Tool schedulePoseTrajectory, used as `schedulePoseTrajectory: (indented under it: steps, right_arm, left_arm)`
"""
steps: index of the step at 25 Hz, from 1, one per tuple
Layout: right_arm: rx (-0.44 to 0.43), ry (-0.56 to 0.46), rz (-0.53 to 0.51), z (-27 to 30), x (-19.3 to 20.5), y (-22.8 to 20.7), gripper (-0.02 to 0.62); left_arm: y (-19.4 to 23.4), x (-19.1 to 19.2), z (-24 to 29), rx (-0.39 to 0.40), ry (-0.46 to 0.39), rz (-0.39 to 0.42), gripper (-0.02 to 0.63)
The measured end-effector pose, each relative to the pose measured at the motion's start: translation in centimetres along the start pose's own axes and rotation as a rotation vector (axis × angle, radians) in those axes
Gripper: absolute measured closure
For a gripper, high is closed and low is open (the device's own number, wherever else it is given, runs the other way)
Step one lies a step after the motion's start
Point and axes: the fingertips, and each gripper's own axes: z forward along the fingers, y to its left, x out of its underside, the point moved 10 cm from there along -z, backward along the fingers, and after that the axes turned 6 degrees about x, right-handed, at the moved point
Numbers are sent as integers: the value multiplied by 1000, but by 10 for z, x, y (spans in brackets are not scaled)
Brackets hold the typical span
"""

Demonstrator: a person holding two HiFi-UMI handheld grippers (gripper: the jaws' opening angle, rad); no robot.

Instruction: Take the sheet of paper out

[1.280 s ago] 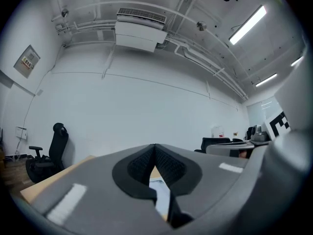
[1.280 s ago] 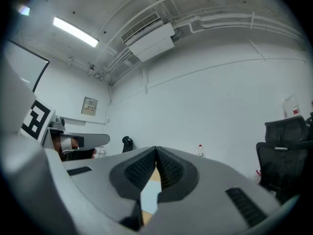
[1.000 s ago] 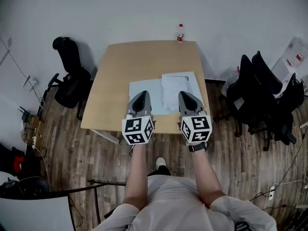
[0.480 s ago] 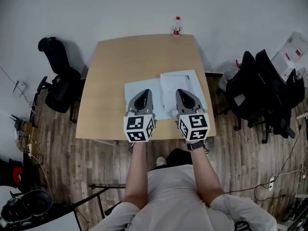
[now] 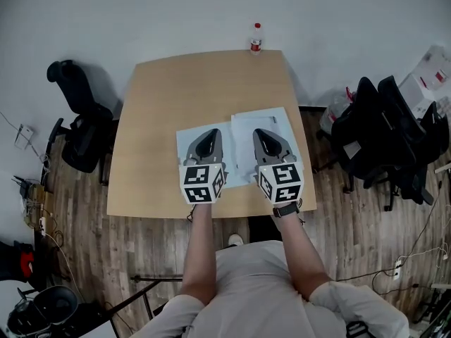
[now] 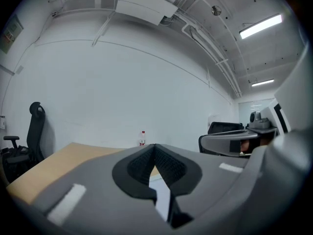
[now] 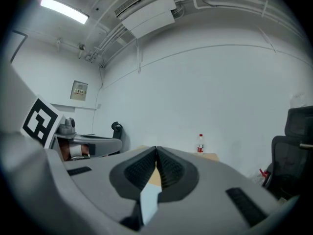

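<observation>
Left gripper [image 5: 211, 135] and right gripper [image 5: 261, 133] sit side by side over the surface [image 5: 183, 90] near its near edge, right of the middle. Both pairs of jaws are fully closed and hold nothing. Directly under them is a pale blue flat cover, probably a folder [image 5: 182, 143], with the white sheet of paper [image 5: 276, 120] overlapping its right side toward the right edge. Can't tell if the sheet is tucked inside or just lying on top. Bottle [image 5: 256, 38] stands at the far edge, well apart. Risks: the jaws need to open first. The sheet is thin and lies flat, so a pinch may miss or crease it. An unpinned folder could drag along with it and slide off the near edge.
</observation>
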Motion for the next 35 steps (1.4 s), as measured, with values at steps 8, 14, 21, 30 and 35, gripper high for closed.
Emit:
schedulePoseTrajectory:
  steps: [8,14,21,30,35]
  right_arm:
    - [-51,44,-24,41,12,-14,583]
    - [-98,86,-19,69,21,-16,583]
    - [-115,157,-9,90,42,-26,582]
    - [-132,264,18,110,77,-31,581]
    - [-128,313,32,113,94,-38,581]
  left_arm:
    - [19,20,37,-20,56,-29,597]
    - [35,33,54,-31,87,-56,597]
    - [45,57,75,-39,155,-98,597]
    - [54,96,95,-40,267,-167,597]
    - [56,116,103,-28,327,-204,595]
